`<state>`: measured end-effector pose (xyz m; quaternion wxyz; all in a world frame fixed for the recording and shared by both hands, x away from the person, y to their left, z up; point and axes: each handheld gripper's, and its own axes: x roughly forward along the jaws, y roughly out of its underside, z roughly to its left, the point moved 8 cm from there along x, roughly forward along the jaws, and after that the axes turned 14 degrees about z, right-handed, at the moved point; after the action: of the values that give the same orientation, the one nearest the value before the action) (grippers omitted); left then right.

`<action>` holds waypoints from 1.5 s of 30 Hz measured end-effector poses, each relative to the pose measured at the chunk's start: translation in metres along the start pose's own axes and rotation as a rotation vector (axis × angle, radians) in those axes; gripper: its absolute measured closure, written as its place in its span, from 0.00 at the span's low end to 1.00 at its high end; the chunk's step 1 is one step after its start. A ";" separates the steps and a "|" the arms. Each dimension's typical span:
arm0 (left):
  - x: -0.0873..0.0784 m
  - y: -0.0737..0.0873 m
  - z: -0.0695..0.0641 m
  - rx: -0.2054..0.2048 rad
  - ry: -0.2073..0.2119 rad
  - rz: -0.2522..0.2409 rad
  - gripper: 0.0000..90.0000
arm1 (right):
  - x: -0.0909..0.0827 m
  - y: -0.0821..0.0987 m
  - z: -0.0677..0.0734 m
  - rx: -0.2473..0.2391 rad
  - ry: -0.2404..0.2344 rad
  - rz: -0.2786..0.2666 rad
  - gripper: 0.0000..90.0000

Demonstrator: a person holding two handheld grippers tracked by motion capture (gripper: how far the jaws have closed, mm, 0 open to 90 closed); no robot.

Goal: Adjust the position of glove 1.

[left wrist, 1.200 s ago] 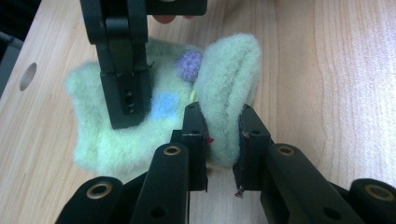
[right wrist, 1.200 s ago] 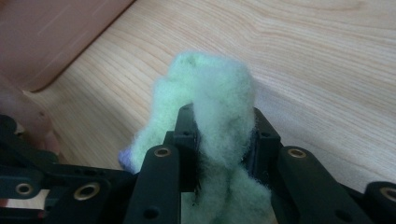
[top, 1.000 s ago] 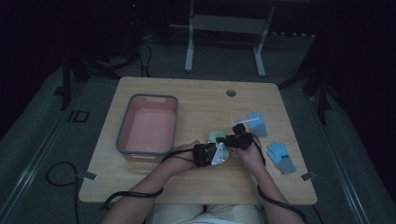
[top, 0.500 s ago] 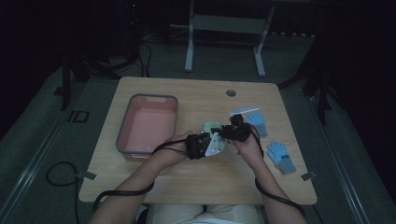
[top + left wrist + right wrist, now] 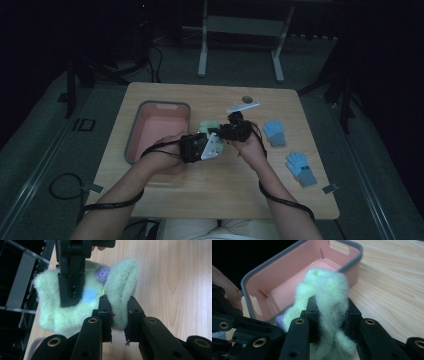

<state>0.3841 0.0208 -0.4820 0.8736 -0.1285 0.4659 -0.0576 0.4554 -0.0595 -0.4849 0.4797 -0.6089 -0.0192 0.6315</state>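
A pale green fuzzy mitten (image 5: 208, 125) with a blue square and a purple patch hangs between my two grippers above the wooden table (image 5: 200, 192). In the left gripper view my left gripper (image 5: 117, 308) is shut on a thick fold of the mitten (image 5: 122, 282). My right gripper (image 5: 72, 287) clamps its other side there. In the right gripper view my right gripper (image 5: 329, 308) is shut on the fluffy mitten (image 5: 324, 287), with the pink bin (image 5: 287, 282) behind it. From above, my left gripper (image 5: 199, 146) and right gripper (image 5: 234, 131) meet just right of the bin (image 5: 131, 137).
Two blue gloves lie on the table's right side, one (image 5: 274, 132) near the right hand and one (image 5: 300, 169) closer to the edge. A small round hole (image 5: 247, 99) sits at the far side of the table. Cables trail from both grippers off the near edge.
Both hands have risen and moved away from the person, slightly left toward the bin, carrying the green mitten up with them. Both grips have held.
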 end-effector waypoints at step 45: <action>0.057 0.140 0.003 -0.125 0.250 0.281 0.77 | 0.061 -0.050 0.014 0.091 -0.012 -0.076 0.53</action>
<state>0.4157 0.1430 -0.5652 0.7985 -0.1082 0.5869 0.0787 0.4858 0.0142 -0.4965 0.5304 -0.5814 -0.0162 0.6167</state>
